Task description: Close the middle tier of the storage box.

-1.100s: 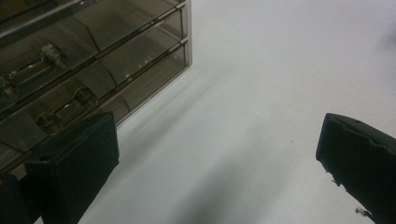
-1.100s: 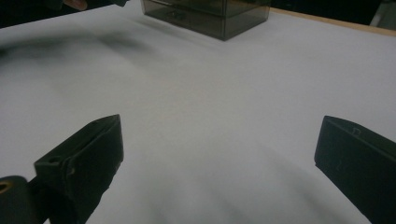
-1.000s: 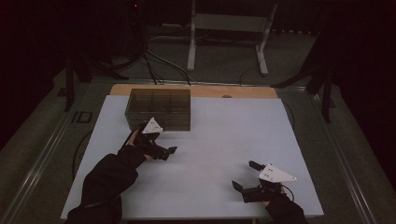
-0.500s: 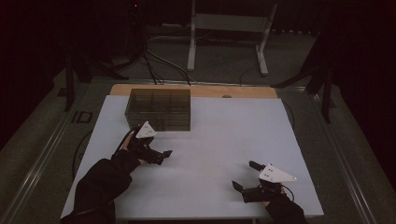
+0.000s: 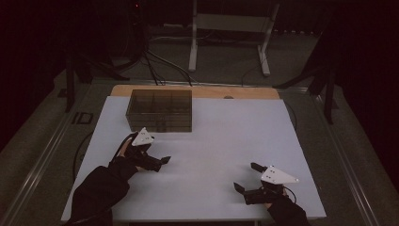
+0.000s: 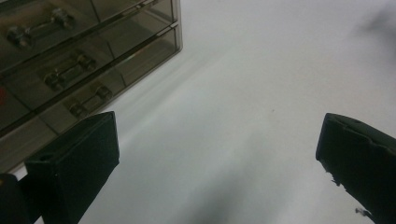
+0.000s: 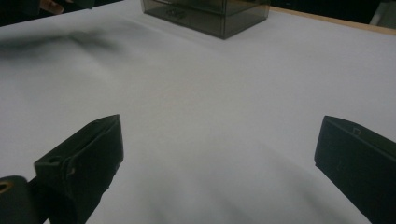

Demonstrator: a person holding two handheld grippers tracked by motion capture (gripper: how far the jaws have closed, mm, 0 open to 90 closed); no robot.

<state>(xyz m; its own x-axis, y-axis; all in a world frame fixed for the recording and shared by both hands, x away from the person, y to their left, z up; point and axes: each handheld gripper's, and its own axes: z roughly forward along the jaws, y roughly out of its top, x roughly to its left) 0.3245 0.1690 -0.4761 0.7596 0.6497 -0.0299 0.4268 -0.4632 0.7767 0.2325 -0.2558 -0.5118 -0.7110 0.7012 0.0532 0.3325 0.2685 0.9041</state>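
Sitting at the left of the white table (image 5: 211, 141), the left gripper (image 5: 157, 162) is held in a hand with a dark sleeve, its jaws spread wide with nothing between them, just in front of the box. A see-through dark box with little drawers (image 5: 160, 110) stands near the far left part of the table, and its drawer handles show in the left gripper view. Over at the near right, the right gripper (image 5: 244, 178) also has its jaws wide apart and holds nothing.
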